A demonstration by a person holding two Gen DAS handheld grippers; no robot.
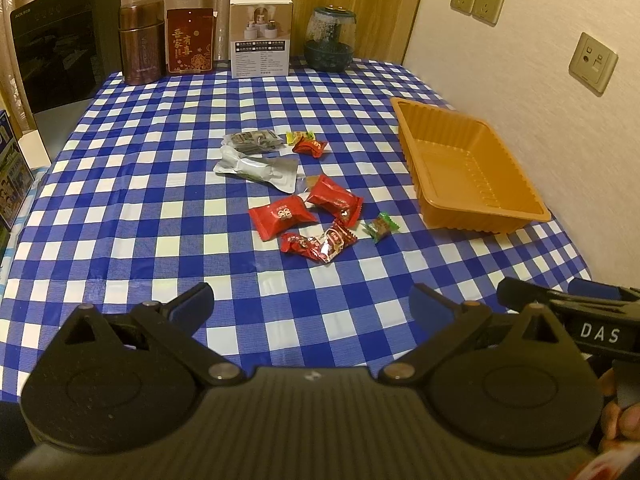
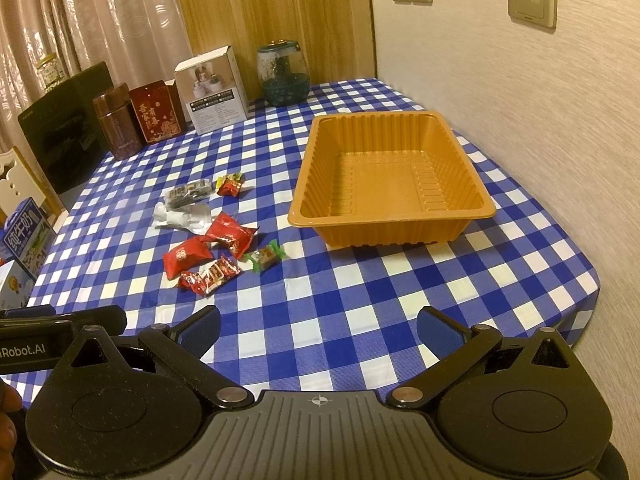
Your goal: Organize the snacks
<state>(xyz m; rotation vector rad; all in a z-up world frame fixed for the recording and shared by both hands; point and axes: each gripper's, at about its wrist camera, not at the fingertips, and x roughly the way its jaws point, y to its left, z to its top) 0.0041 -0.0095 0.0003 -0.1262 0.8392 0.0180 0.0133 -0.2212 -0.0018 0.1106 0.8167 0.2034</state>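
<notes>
- Snacks (image 1: 304,196): a loose cluster of wrapped sweets near the middle of the worktop (image 1: 160,216), on a blue-and-white checked cloth; red packets (image 2: 188,256), a silver pouch (image 1: 260,166), a dark packet (image 1: 254,140) and a green-wrapped sweet (image 2: 265,258).
- Orange tray (image 2: 394,216): an empty ribbed plastic tray to the right of the cluster, apart from it, close to the wall.
- Left gripper (image 1: 312,300): above the near edge of the worktop, fingers (image 1: 192,302) spread wide, holding nothing.
- Right gripper (image 2: 318,324): beside the left one, fingers (image 2: 440,330) likewise apart and empty.
- Rear edge: a brown tin (image 1: 142,42), red box (image 1: 189,42), white carton (image 1: 260,36) and glass jar (image 1: 330,38) in a row.
</notes>
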